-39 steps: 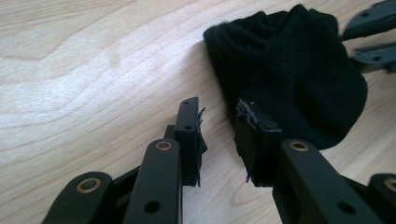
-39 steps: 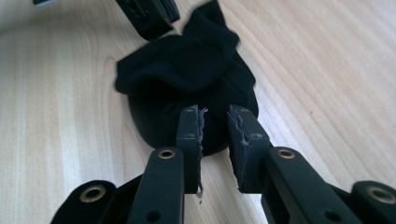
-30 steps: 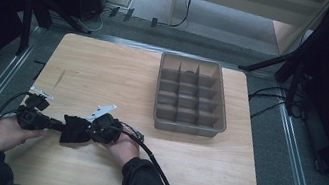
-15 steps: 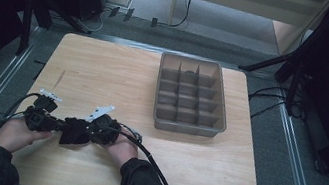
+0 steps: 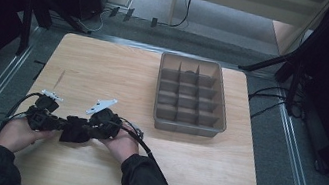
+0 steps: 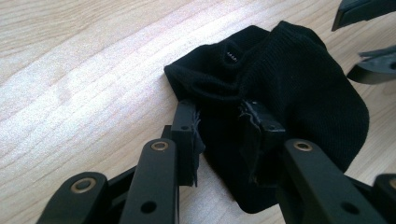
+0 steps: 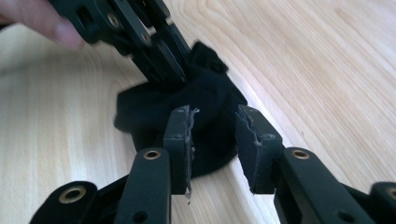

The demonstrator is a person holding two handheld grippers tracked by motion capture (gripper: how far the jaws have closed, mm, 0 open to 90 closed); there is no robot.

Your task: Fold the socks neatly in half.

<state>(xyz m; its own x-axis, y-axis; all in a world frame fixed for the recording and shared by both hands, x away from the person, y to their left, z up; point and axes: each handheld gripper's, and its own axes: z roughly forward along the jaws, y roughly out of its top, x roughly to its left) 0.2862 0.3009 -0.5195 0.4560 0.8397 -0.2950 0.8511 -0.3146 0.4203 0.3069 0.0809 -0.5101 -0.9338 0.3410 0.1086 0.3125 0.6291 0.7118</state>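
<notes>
So the black sock (image 6: 280,102) is lying bunched up on the wooden table (image 5: 106,62), well apart from the grey divided tray (image 5: 192,94) (near the edge closest to the person). On the side of the sock away from the tray, the left gripper (image 6: 219,126) has its jaws straddling a fold of the fabric, though I can't tell if the pads really pinch it. On the tray side, the right gripper (image 7: 212,135) has just been opening, and its jaws stand apart with the sock lying loose between them.

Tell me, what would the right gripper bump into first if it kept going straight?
Most likely the black sock lying right ahead of the right gripper, and behind it the left gripper, though depth is hard to judge.
</notes>
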